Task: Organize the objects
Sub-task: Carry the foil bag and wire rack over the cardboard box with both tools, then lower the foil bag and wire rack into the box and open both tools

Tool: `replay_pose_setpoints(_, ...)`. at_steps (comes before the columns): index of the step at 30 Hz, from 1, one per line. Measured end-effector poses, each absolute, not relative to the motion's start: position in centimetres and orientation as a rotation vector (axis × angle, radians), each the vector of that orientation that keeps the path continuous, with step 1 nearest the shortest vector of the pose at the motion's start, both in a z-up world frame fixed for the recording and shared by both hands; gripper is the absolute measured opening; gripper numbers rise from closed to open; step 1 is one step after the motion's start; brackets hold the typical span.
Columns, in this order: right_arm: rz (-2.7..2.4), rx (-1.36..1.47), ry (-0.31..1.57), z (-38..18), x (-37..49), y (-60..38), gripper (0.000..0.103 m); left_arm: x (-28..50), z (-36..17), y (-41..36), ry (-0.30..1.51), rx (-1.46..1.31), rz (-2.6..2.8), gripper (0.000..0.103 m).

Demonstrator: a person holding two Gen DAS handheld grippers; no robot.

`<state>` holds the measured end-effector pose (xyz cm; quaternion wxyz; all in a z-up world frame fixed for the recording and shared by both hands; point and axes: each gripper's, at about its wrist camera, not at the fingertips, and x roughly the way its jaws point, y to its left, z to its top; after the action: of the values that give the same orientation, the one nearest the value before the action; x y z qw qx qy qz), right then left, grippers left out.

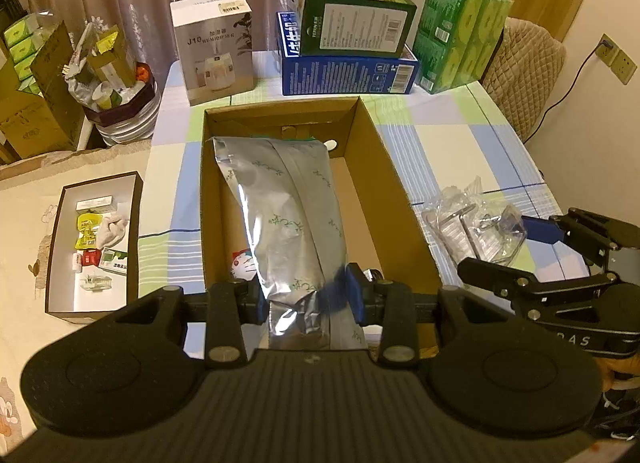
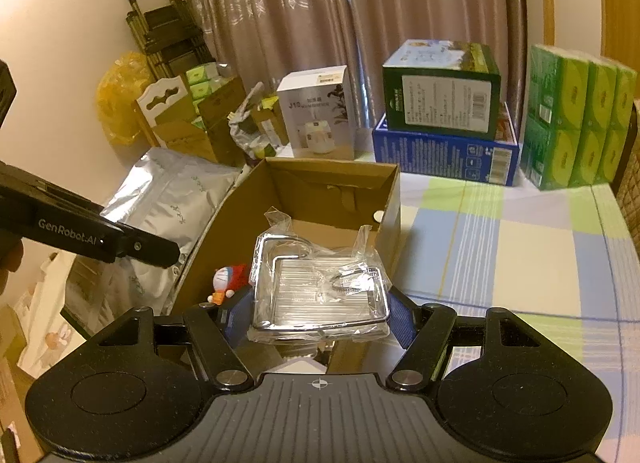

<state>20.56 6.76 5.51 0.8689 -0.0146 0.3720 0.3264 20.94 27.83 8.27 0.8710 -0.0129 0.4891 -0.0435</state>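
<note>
Both tongs [image 1: 308, 295] [image 2: 316, 315] apparently gripping packets.

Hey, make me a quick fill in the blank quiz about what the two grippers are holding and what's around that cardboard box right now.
1. The left gripper is shut on a ____ foil bag.
2. The right gripper grips a metal rack in clear plastic wrap, held over the open ____ box.
3. A small ____ cartoon toy lies inside that box.
4. On the blue box sits a ____ box.

Missing words: silver; cardboard; Doraemon; green
</note>
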Motion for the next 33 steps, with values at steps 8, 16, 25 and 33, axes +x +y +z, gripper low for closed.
replay_pose_setpoints(8, 0.686, -0.035, 0.790, 4.5, 20.8, 7.2, 0.066, 21.8, 7.0, 27.5, 1.032, -0.029, -0.103, 0.032)
replay_pose_setpoints(16, 0.667, -0.035, 0.799, 4.1, 21.5, 7.2, 0.066, 22.5, 6.5, 27.4, 1.036, -0.027, -0.109, 0.032)
replay_pose_setpoints(25, 0.657, -0.032, 0.801, 4.0, 22.0, 7.1, 0.066, 23.3, 6.0, 27.4, 1.043, -0.026, -0.112, 0.032)
replay_pose_setpoints(33, 0.652, -0.021, 0.804, 3.9, 22.3, 7.2, 0.066, 24.0, 5.5, 27.6, 1.046, -0.022, -0.104, 0.032)
